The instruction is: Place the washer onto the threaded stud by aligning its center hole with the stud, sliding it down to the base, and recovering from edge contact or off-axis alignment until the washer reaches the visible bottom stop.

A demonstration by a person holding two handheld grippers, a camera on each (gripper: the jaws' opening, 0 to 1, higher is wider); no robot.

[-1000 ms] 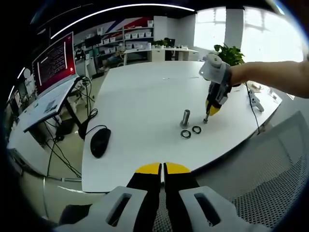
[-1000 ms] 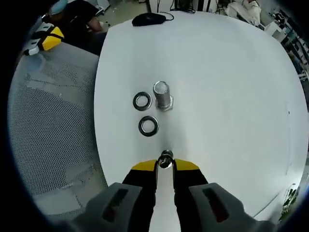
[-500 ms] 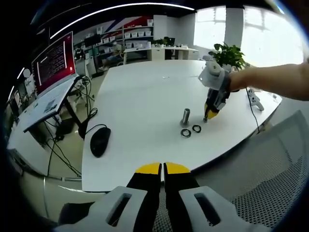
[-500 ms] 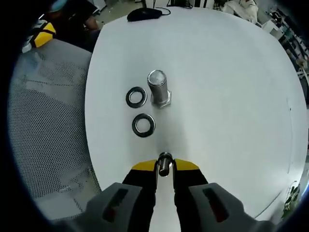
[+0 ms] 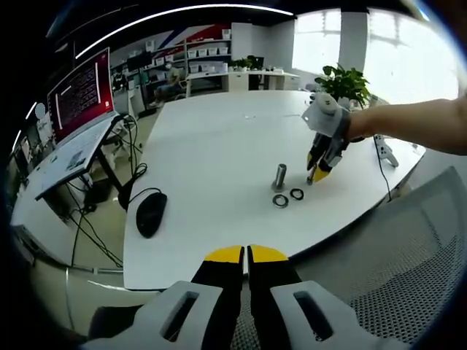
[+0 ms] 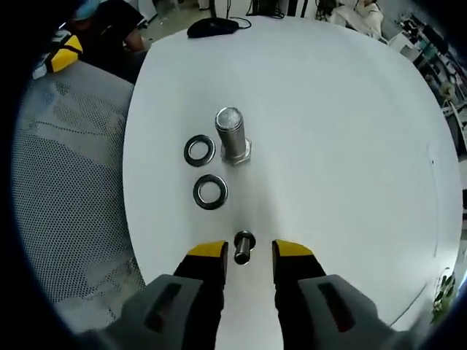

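The threaded stud [image 6: 231, 135] stands upright on its hex base on the white table [image 6: 343, 131]. Two dark washers lie flat left of it, one [image 6: 199, 150] beside the stud and one [image 6: 210, 192] nearer me. My right gripper [image 6: 249, 252] is open just above the table. A small bolt-like metal piece [image 6: 243, 247] sits between its yellow fingertips, apart from both. In the left gripper view, the stud [image 5: 280, 177], the washers [image 5: 281, 202] [image 5: 297, 195] and the right gripper [image 5: 316, 173] show mid-table. My left gripper [image 5: 246, 254] is shut on nothing, off the table's near edge.
A black mouse [image 5: 151, 214] with its cable lies near the table's left edge. A grey mesh chair [image 6: 66, 182] stands against the table. A red-lit screen [image 5: 82, 93] and a potted plant [image 5: 346, 79] lie beyond. A person's forearm [image 5: 408, 124] holds the right gripper.
The right gripper's jaws have opened and let go of the small metal piece, which now rests between them. The left gripper has not moved.
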